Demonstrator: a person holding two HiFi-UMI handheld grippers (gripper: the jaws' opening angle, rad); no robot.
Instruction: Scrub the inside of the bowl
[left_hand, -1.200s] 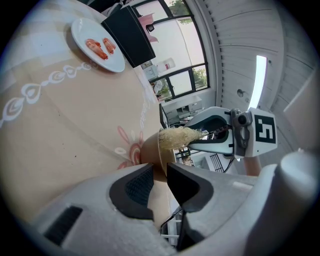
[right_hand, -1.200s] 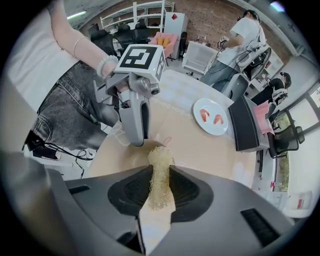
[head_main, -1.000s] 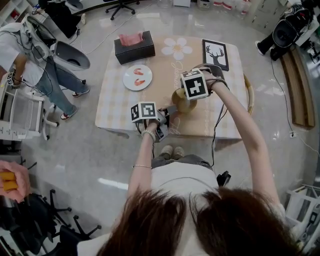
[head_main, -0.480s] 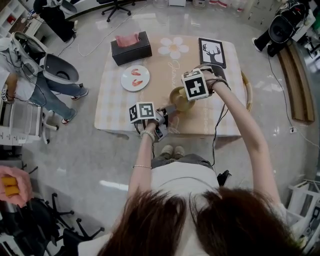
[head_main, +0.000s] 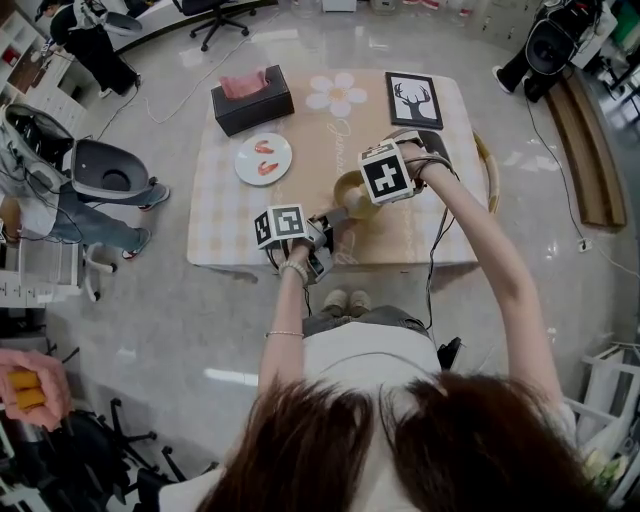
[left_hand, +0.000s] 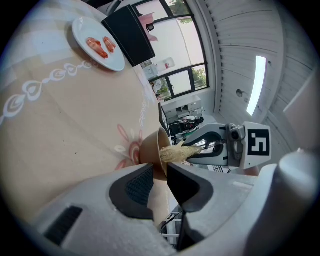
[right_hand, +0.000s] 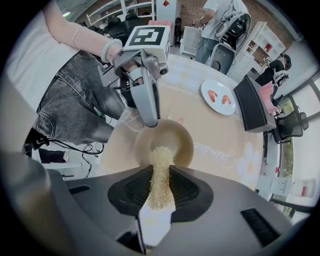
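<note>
Head view looks down on a table covered with a beige checked cloth. The round tan bowl stands on it near the front edge. The bowl is well apart from the white round plate with two reddish pieces of food, from the black tissue box with a pink tissue, and from the black-framed picture of a deer at the far side. My left gripper reaches the bowl from the side nearest to me. In the left gripper view its two jaws are clamped on the bowl's wall, with one pad outside the rim and the other inside, so it is grasping the bowl. My right gripper points down over the bowl, and in the head view its marker cube covers a part of the rim. In the right gripper view its jaws are clenched on a strip of pale yellow fibrous scrubber, which sticks out from between the pads. The free end of the scrubber is inside the bowl, on the inner wall at the side nearest to this gripper. Whether it touches the bottom of the bowl, I cannot tell.
</note>
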